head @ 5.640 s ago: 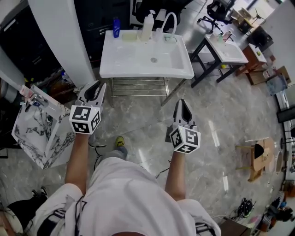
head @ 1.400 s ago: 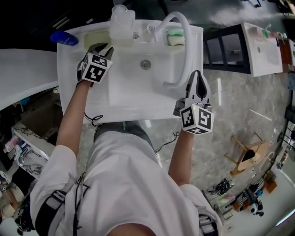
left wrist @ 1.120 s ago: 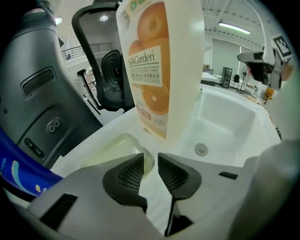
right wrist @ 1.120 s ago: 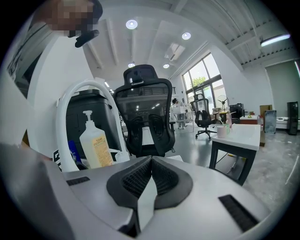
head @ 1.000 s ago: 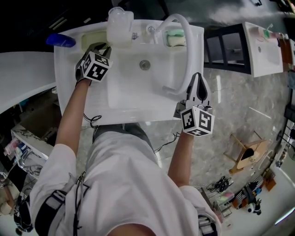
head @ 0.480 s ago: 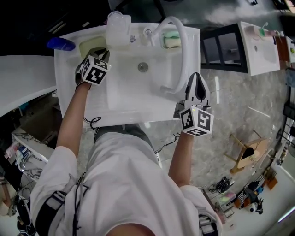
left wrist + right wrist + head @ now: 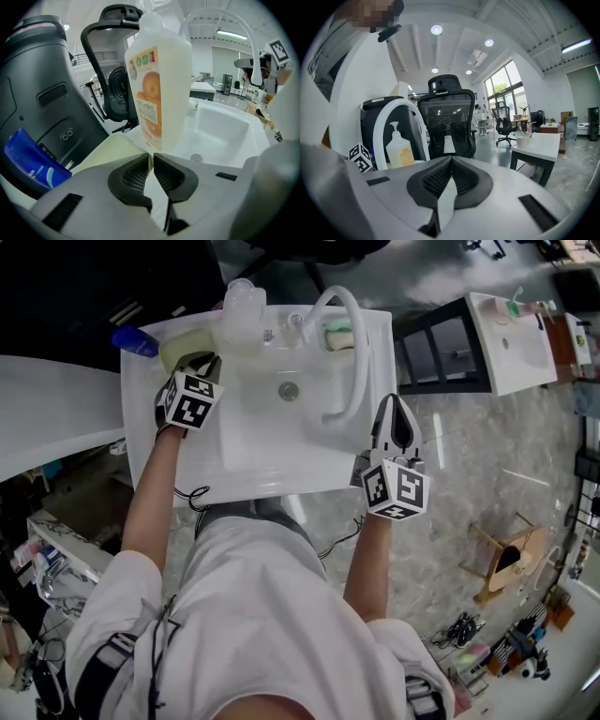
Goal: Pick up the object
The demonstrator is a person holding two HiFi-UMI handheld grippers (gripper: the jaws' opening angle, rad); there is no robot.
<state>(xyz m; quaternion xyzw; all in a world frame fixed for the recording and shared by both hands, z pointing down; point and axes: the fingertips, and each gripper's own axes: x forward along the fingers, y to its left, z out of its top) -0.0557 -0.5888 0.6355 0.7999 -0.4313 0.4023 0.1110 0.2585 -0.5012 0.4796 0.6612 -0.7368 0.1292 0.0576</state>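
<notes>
A pale yellow-green sponge (image 7: 180,348) lies at the back left corner of the white sink (image 7: 272,479). My left gripper (image 7: 208,361) sits at the sponge's right end. In the left gripper view the jaws (image 7: 151,157) are shut, with a thin yellow-green edge of the sponge (image 7: 110,150) pinched between the tips. My right gripper (image 7: 394,420) hovers off the sink's front right corner, shut on nothing (image 7: 451,161).
A soap pump bottle (image 7: 242,310) (image 7: 159,84) stands just right of the sponge. A blue bottle (image 7: 136,341) lies at the left. The curved white faucet (image 7: 349,334) arches over the basin, with a green sponge (image 7: 337,332) behind it. A dark-legged table (image 7: 506,329) stands to the right.
The person walked up to the sink from across the floor. In the last second the left gripper has stayed at the sponge's right end, and the right gripper has held by the sink's front right corner.
</notes>
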